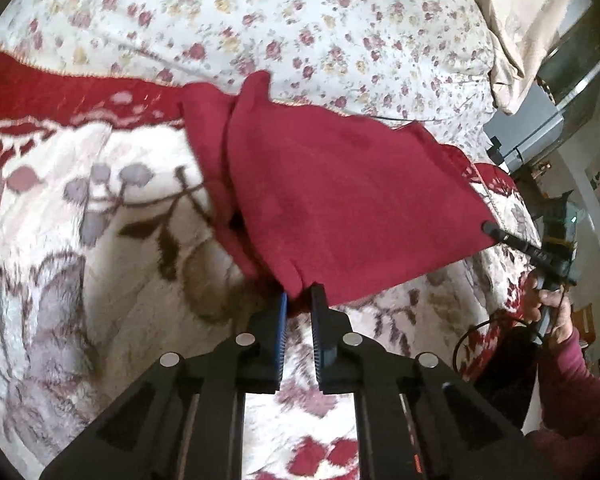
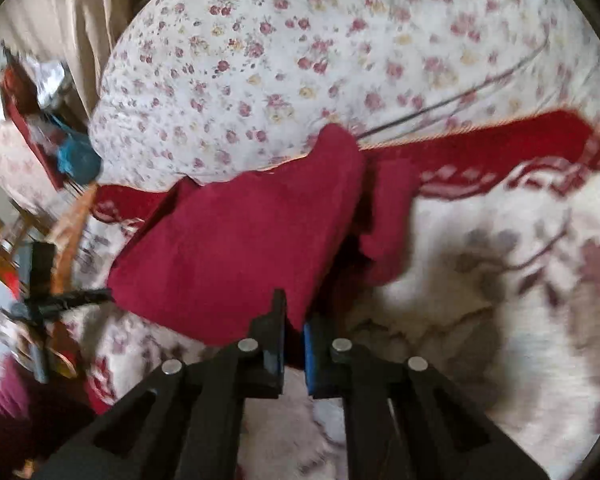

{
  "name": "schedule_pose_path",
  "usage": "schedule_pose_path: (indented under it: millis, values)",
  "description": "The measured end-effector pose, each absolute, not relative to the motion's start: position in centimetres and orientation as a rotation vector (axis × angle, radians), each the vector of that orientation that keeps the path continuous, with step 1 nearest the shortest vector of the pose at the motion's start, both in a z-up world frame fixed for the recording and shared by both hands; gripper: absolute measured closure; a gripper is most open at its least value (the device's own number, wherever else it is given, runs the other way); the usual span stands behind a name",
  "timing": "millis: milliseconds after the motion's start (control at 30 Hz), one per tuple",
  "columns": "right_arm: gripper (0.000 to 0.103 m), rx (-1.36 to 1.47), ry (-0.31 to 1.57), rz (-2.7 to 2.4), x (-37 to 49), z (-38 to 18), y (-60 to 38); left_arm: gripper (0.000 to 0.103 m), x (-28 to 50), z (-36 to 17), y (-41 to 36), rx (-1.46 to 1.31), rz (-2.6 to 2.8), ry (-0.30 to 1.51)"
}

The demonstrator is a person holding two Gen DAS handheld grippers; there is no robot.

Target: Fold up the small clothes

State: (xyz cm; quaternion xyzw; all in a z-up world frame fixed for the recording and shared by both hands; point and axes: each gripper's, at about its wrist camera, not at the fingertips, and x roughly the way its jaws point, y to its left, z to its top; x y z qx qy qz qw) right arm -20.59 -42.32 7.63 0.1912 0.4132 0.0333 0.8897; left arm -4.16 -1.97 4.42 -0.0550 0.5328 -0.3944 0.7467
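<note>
Currently: red garment (image 1: 340, 200), lifted over bed blanket (image 1: 80, 220); left gripper (image 1: 299, 300) and right gripper (image 2: 295, 316) jaws each clenched on its near edge.

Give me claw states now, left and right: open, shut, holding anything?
Left claw: shut on one bottom corner of the red garment.
Right claw: shut on the other bottom corner of it.
</note>
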Motion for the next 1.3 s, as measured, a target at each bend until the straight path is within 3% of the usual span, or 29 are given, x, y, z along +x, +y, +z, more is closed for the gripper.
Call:
schedule_pose_path:
  millis: [167, 267, 333, 400, 533, 767, 867, 1000, 1067, 1200, 1300]
  values:
    - [0.096, 0.417, 0.985, 0.032, -20.2, 3.6, -42.8, 0.103, -4.6, 4.4, -1.9, -0.086, -0.847, 1.172]
    - [0.090, 0.465, 0.927, 0.020, -21.2, 5.0, -43.3, 0.103, -4.4, 5.6, -0.7, -0.064, -0.791, 1.134]
    - [0.068, 0.443, 0.859, -0.057, -21.7, 7.3, -43.9, 0.103, -4.0, 6.8, 0.1, -0.104, -0.776, 1.083]
    - [0.056, 0.442, 0.795, -0.070, -21.3, 9.3, -44.3, 0.103, -3.6, 7.6, 0.3, -0.145, -0.776, 1.047]
    - [0.056, 0.401, 0.806, -0.051, -16.1, 11.1, -43.4, 0.103, -2.4, 7.7, -1.1, -0.158, -0.740, 1.045]
    - [0.056, 0.385, 0.949, -0.081, -4.7, 6.9, -42.2, 0.102, -0.5, 5.1, -4.3, -0.097, -0.641, 1.089]
    - [0.069, 0.251, 1.011, -0.212, -2.0, 4.1, -42.3, 0.095, 0.2, 4.0, -4.6, -0.050, -0.562, 1.101]
    - [0.071, 0.320, 0.982, -0.268, -1.9, 4.2, -43.1, 0.091, 0.6, 3.5, -3.6, -0.117, -0.541, 1.122]
    - [0.070, 0.311, 0.946, -0.283, -2.1, 5.9, -41.8, 0.090, 0.5, 3.5, -3.5, -0.115, -0.539, 1.119]
    - [0.056, 0.271, 0.925, -0.061, -0.8, 8.3, -35.7, 0.090, 0.1, 3.7, -3.8, -0.093, -0.531, 1.102]
    - [0.056, 0.182, 0.969, 0.144, 1.3, 8.2, -28.9, 0.090, 0.0, 3.8, -3.8, -0.090, -0.532, 1.099]
